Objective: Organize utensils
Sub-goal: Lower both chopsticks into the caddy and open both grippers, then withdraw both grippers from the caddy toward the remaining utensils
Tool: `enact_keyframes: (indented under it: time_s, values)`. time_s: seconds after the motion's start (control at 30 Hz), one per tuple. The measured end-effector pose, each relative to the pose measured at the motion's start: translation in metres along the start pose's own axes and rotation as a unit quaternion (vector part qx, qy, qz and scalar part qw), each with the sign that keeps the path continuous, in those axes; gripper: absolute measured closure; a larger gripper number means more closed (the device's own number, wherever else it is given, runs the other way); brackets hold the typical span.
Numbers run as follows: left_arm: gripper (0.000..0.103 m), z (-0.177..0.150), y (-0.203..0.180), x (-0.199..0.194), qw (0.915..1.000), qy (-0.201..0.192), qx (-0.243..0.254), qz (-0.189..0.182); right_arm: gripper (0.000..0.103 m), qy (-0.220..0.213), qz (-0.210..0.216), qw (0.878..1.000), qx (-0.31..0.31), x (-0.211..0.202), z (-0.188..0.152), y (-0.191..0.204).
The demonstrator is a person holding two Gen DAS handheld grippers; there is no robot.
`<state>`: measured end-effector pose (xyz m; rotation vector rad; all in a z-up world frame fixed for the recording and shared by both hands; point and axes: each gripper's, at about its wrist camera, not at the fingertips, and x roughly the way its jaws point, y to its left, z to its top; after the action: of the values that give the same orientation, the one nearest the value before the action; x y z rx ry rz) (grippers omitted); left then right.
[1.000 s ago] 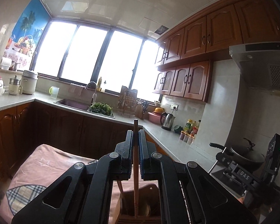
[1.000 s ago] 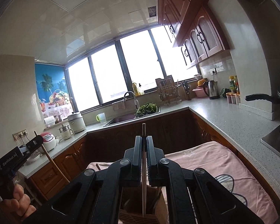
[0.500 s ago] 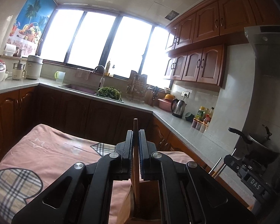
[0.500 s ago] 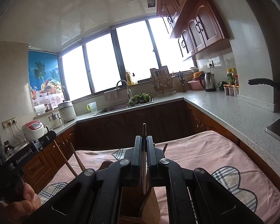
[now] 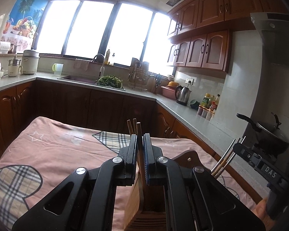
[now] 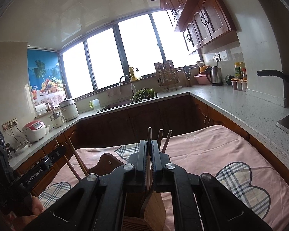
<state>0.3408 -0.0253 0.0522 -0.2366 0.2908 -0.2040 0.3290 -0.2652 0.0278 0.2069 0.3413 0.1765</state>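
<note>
Beneath both claws stood the wooden holder (image 5: 185, 158), its raised back and the chopsticks (image 6: 164, 141) already standing in it crowding the way down. The pink cloth (image 5: 54, 150) over the tabletop lay bare to the left and ahead. Dark cabinets (image 6: 144, 119) walled the far side.

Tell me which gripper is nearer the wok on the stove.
Right. The right gripper is on the wok's side of the wooden utensil holder, just short of it; the left gripper is further away, on the holder's other side.
</note>
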Motion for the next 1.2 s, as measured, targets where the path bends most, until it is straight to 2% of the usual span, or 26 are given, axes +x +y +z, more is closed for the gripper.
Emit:
enact_keyframes:
  time_s: [0.17,0.27,0.33,0.37,0.4,0.47,0.57,0.6,0.67,0.8,0.97,1.2]
  values:
    - [0.097,0.002,0.002,0.003,0.9999,0.01,-0.006,0.004,0.097,0.008,0.002,1.0,0.006,0.002,0.002,-0.002]
    - [0.091,0.004,0.003,0.003,0.9998,0.015,-0.01,0.008,0.094,0.014,0.005,1.0,0.009,0.002,0.003,-0.003]
    - [0.073,0.005,0.004,0.001,0.9997,0.017,-0.014,0.011,0.093,0.015,0.009,1.0,0.012,0.001,0.004,-0.004]
    - [0.053,0.005,0.005,-0.001,0.9996,0.015,-0.017,0.013,0.09,0.015,0.011,1.0,0.014,0.0,0.004,-0.004]
    - [0.04,0.006,0.007,-0.004,0.9996,0.011,-0.021,0.016,0.088,0.014,0.014,1.0,0.018,-0.002,0.005,-0.006]
    - [0.036,0.008,0.009,-0.011,0.9995,0.007,-0.025,0.019,0.061,0.009,0.022,0.999,0.029,-0.007,0.007,-0.009]
    - [0.023,0.009,0.012,-0.019,0.9993,0.013,-0.03,0.02,0.05,-0.006,0.025,0.999,0.039,-0.019,0.011,-0.011]
    - [0.02,0.009,0.013,-0.022,0.9992,0.013,-0.031,0.023,0.041,-0.008,0.027,0.999,0.042,-0.022,0.012,-0.012]
    - [0.017,0.009,0.016,-0.03,0.999,0.014,-0.031,0.027,0.027,-0.012,0.034,0.998,0.049,-0.029,0.014,-0.013]
    - [0.009,0.006,0.019,-0.042,0.9986,0.022,-0.034,0.035,0.013,-0.013,0.042,0.998,0.05,-0.042,0.015,-0.012]
    - [0.004,-0.001,0.02,-0.06,0.9978,0.042,-0.031,0.041,0.011,-0.006,0.05,0.998,0.043,-0.061,0.011,-0.008]
    - [0.004,-0.02,0.027,-0.084,0.9941,0.088,-0.042,0.048,0.011,0.008,0.049,0.998,0.04,-0.089,-0.002,-0.006]
